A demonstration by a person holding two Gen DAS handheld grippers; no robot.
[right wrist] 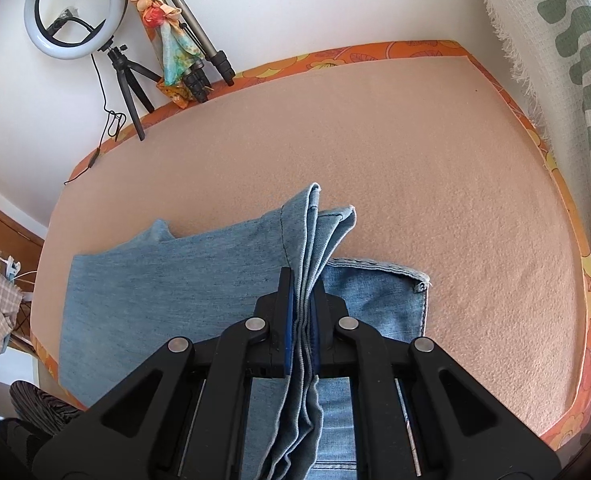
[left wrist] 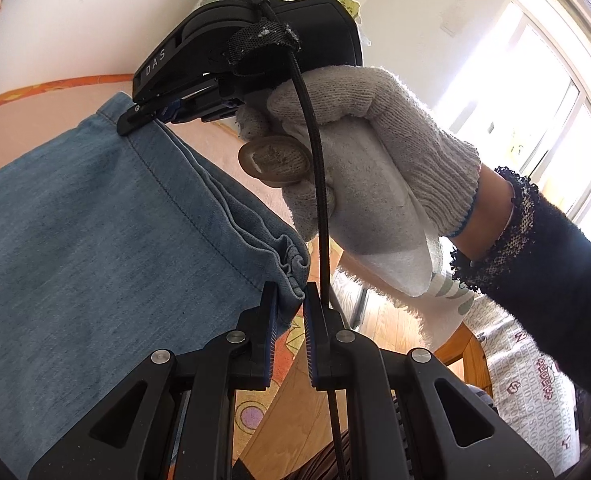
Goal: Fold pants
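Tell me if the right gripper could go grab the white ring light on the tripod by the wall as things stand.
Probably not: the right gripper is shut on folded layers of the blue denim pants, and the white ring light stands across the peach table cover, though nothing blocks the way.

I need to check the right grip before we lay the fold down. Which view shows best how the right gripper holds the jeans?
The right wrist view: the right gripper is shut on several bunched layers of the jeans, seen close between the pads. The left wrist view shows it only from the side, far off, tips at the denim edge.
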